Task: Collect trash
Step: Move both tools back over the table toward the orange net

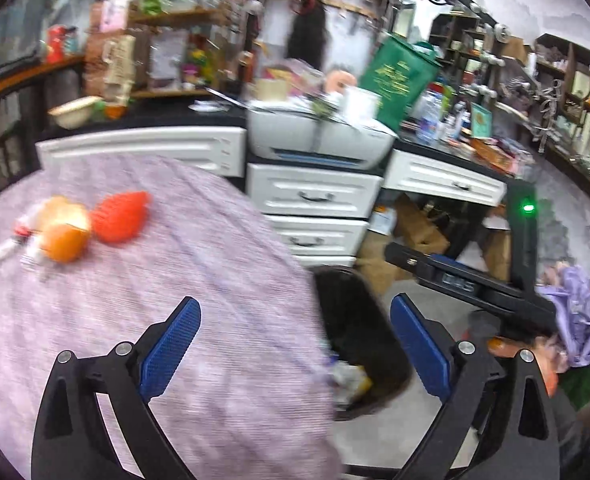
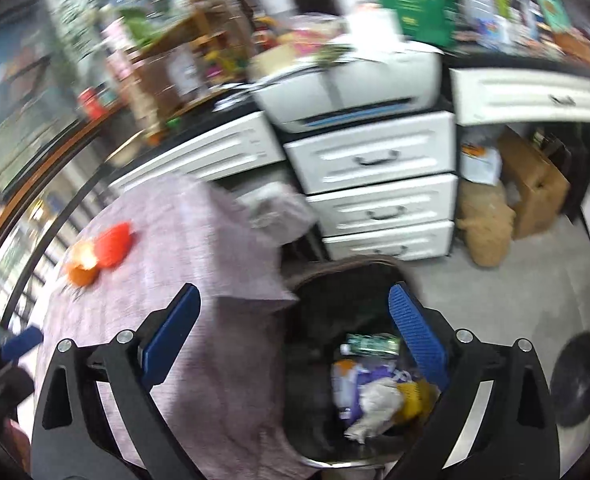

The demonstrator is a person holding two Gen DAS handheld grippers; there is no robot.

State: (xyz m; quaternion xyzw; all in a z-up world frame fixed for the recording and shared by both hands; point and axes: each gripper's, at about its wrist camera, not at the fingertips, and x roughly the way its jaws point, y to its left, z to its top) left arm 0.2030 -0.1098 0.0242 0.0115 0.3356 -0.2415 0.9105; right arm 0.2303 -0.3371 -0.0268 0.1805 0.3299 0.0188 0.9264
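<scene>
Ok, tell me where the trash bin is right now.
The trash bin stands on the floor beside the cloth-covered table, in front of the white drawers, low and central in the right wrist view.

The left gripper point(image 1: 295, 344) is held out with its blue-padded fingers point(image 1: 171, 346) spread wide, nothing between them. The right gripper point(image 2: 295, 332) points downward, its blue pads point(image 2: 417, 336) likewise parted wide and empty. Both views are blurred.
</scene>
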